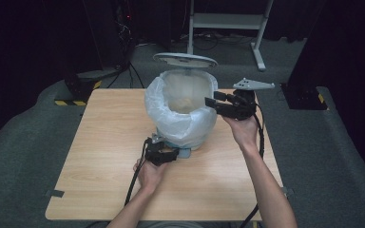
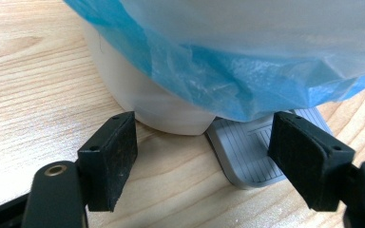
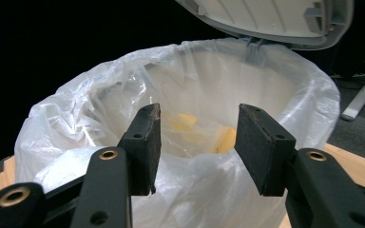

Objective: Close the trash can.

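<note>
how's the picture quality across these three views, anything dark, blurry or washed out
High view: the table is evenly lit, the room behind nearly black, and the image is soft overall. Left gripper view: the pedal and wood grain are sharp, while the bag close up is slightly blurred and tinted blue. Right gripper view: the jaws are crisp, the bin liner's rim looks bright but not blown out, and the background is black.

A small white pedal bin (image 1: 183, 135) stood upright near the middle of the tabletop (image 1: 100, 156), its lid (image 1: 185, 60) raised at the 12 o'clock side. A translucent bluish-white liner bag (image 1: 171, 118) was folded over the rim and hung in crumpled folds down the outside wall. Yellowish scraps (image 3: 209, 135) lay at the bottom of the bag. The grey ribbed pedal (image 2: 247, 152) jutted from the base at 6 o'clock.
</note>
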